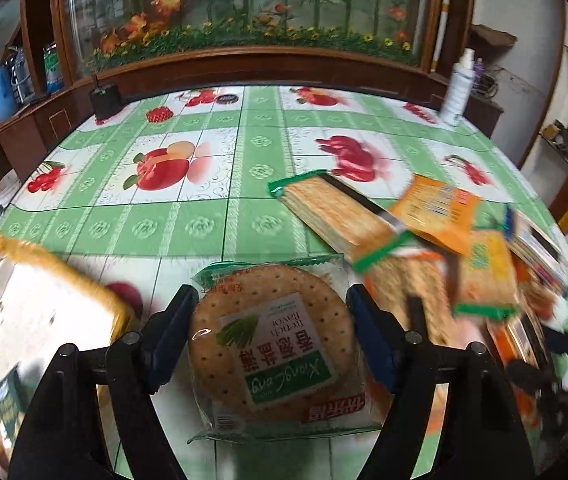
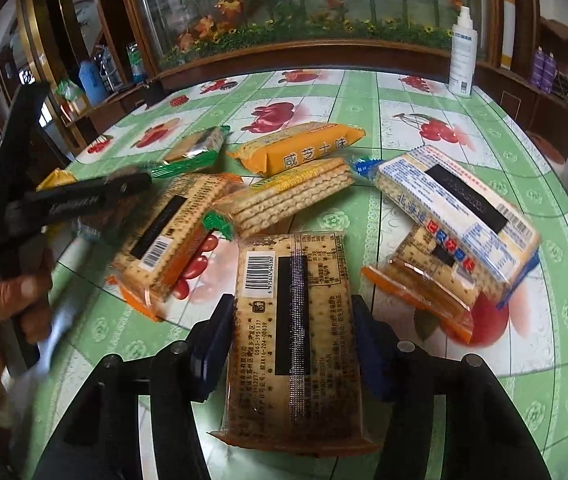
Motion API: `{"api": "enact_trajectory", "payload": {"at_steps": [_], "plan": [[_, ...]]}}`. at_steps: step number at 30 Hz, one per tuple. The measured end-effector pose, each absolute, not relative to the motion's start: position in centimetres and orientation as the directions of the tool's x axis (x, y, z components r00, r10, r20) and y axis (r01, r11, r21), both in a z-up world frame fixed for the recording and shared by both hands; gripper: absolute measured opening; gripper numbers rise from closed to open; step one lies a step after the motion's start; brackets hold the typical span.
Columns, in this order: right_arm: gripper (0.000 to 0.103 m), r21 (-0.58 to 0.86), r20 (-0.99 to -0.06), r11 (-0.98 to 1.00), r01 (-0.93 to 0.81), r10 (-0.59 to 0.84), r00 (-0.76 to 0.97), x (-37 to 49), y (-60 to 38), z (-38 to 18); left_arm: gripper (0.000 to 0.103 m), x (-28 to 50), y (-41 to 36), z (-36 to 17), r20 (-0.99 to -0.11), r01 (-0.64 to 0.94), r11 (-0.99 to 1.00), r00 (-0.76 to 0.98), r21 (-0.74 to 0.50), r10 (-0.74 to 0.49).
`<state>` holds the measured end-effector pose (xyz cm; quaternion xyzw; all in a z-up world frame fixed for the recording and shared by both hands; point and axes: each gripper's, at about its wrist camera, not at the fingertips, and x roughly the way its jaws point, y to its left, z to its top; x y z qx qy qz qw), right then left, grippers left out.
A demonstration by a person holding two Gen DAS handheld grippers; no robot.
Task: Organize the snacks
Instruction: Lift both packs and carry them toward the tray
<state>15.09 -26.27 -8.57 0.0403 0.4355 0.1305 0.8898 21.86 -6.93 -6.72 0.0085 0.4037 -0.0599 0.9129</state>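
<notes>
My left gripper (image 1: pixel 271 312) is shut on a round biscuit pack (image 1: pixel 271 340) with a green label, held above the table. My right gripper (image 2: pixel 290 320) is shut on a rectangular cracker pack (image 2: pixel 292 332), barcode side up. The left gripper with the hand on it also shows in the right wrist view (image 2: pixel 83 196), at the left. A pile of snack packs lies on the table: a green-ended cracker pack (image 1: pixel 336 212), an orange pack (image 2: pixel 304 146), a stacked cracker pack (image 2: pixel 292 194), a blue and white pack (image 2: pixel 460 208) and an orange-ended pack (image 2: pixel 171 232).
The table has a green fruit-print cloth (image 1: pixel 187 216). A yellow-rimmed tray (image 1: pixel 43 300) sits at the near left. A white spray bottle (image 2: pixel 462 54) and a small black box (image 1: pixel 104 100) stand at the far edge. A wooden glass cabinet (image 1: pixel 243 12) is behind.
</notes>
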Motion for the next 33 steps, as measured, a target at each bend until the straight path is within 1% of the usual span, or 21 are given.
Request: {"api": "enact_trajectory", "payload": {"at_steps": [4,8,10,20,33], "plan": [[0.058,0.247,-0.729,0.95,-0.189,0.311,0.609,13.2,-27.1,-7.4,0.076,18.3,-6.6,-5.2,-0.712,0.133,0.989,0.689,-0.059,-0.134],[0.058,0.397,-0.665,0.897,-0.195,0.427,0.613,10.8,-28.5,-6.6,0.076,14.2,-6.6,-3.8,-0.68,0.147,0.987,0.718,-0.064,-0.151],[0.057,0.429,-0.642,0.88,-0.202,0.455,0.617,9.7,-28.7,-6.1,0.076,12.2,-6.6,-3.2,-0.667,0.146,0.988,0.731,-0.05,-0.142],[0.057,0.419,-0.591,0.858,-0.297,0.506,0.628,5.8,-25.3,-2.9,0.076,6.0,-3.8,-2.0,-0.644,0.082,0.996,0.761,-0.028,-0.08],[0.057,0.373,-0.565,0.829,-0.416,0.559,0.607,3.0,-18.9,-0.5,0.076,2.3,1.8,-1.1,-0.613,-0.024,0.998,0.79,-0.06,-0.018]]}}
